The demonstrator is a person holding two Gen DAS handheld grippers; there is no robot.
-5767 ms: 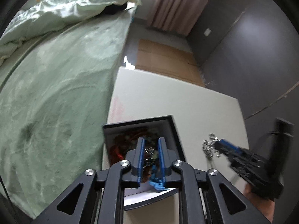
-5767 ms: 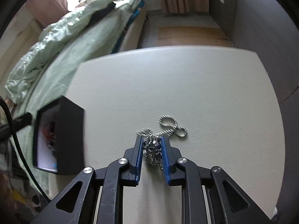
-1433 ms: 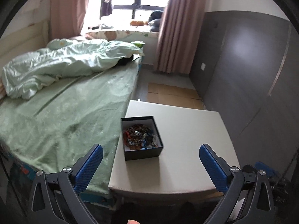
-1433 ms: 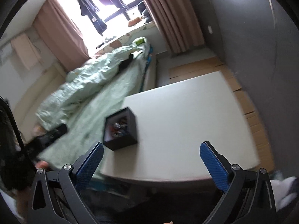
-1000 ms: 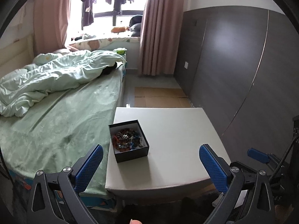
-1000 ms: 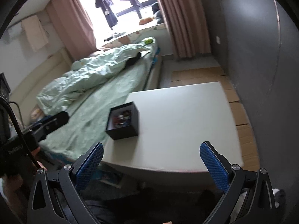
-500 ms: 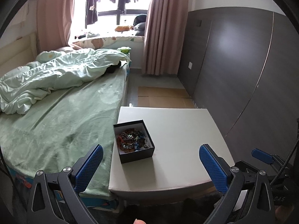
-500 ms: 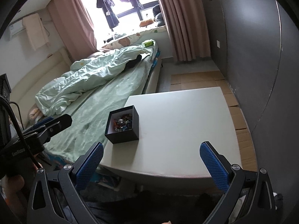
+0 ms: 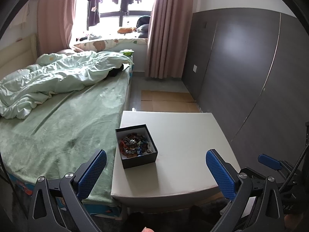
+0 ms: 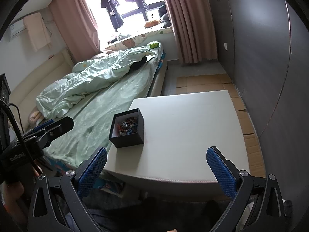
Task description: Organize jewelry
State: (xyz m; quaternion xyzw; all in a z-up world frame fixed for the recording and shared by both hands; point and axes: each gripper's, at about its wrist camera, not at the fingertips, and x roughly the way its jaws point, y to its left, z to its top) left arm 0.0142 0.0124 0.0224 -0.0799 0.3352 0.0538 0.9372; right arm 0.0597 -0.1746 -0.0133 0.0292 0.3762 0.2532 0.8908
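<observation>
Jewelry, a tangle of red, blue and silver pieces, fills our black box near the desk edge beside the bed. Our left gripper and right gripper hold fingers spread wide, empty.

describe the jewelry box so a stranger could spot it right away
Start at the green bed, then the white table beside it. The jewelry box sits on the table's bed-side edge: a small open black square with white lining, heaped with colourful beads and chains, the only item on the tabletop.
</observation>
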